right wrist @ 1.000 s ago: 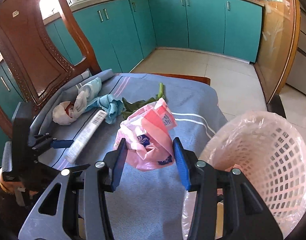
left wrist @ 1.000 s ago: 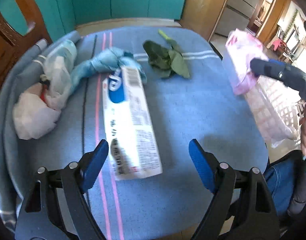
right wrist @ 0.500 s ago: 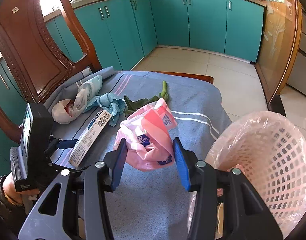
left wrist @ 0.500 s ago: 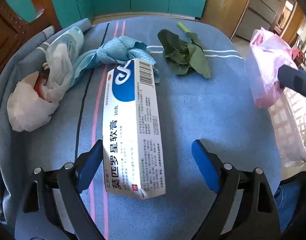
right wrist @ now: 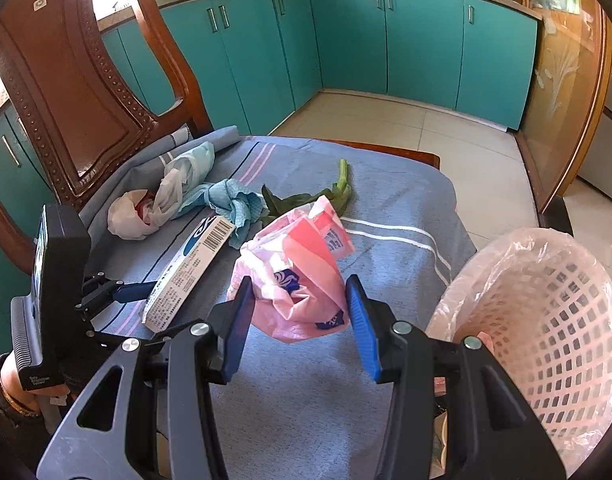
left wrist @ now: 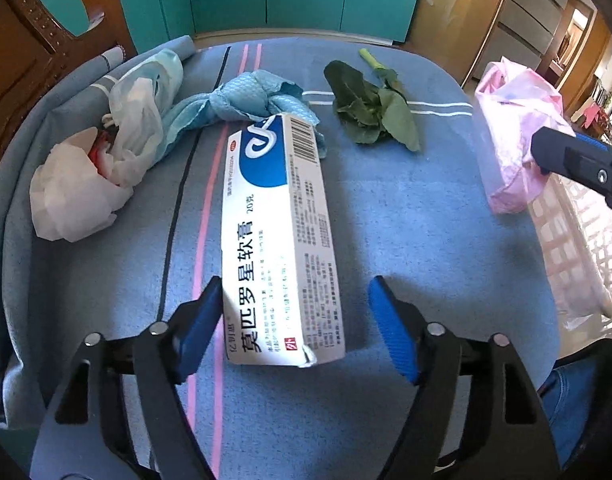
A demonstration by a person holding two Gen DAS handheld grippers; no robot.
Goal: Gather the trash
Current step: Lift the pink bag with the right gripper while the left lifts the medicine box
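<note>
A long white and blue carton lies on the blue striped cloth. My left gripper straddles its near end. Its jaws are closing: the left pad touches the carton's side, while the right pad still stands apart from it. My right gripper is shut on a crumpled pink plastic bag and holds it just above the cloth, left of the basket. In the left wrist view the pink bag hangs at the right edge.
On the far part of the cloth lie a green leaf, a twisted blue wipe, a pale bag and a white wad. A wooden chair back stands behind them. The white lattice basket has a pink liner.
My left gripper has moved forward over the carton and its jaws have narrowed, so the left pad now meets the carton's side. The right gripper and the pink bag have stayed put.
</note>
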